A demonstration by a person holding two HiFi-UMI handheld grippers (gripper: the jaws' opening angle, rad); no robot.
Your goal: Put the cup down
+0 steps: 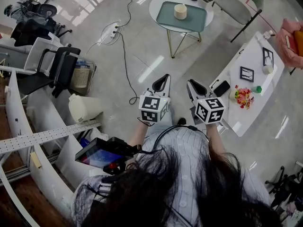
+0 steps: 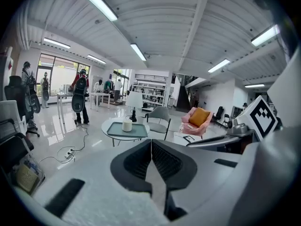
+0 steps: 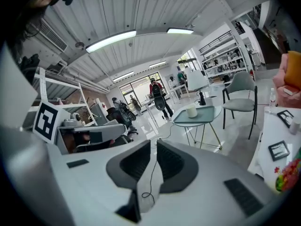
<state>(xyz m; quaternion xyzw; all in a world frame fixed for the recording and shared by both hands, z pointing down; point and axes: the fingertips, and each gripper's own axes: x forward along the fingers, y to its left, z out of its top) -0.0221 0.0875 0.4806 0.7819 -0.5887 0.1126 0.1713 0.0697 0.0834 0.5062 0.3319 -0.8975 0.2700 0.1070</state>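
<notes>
Nearest me, the left gripper (image 1: 163, 79) is pinched fully together on nothing. Beside it, the right gripper (image 1: 194, 85) stands barely ajar, also empty. The cup (image 1: 180, 11) sits well ahead, near the middle of the tray (image 1: 166, 19) on the round table (image 1: 158, 1). I judge it already set down, which is why neither tool carries anything.

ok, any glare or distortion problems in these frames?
Head view: window glare streaks the glossy floor, but the cup is sharp. Left gripper view: strong fisheye, ceiling lights blown out. Right gripper view: same fisheye, dark corners.

Probably an office; swivel chairs (image 1: 53, 69), shelving (image 2: 151, 85).
</notes>
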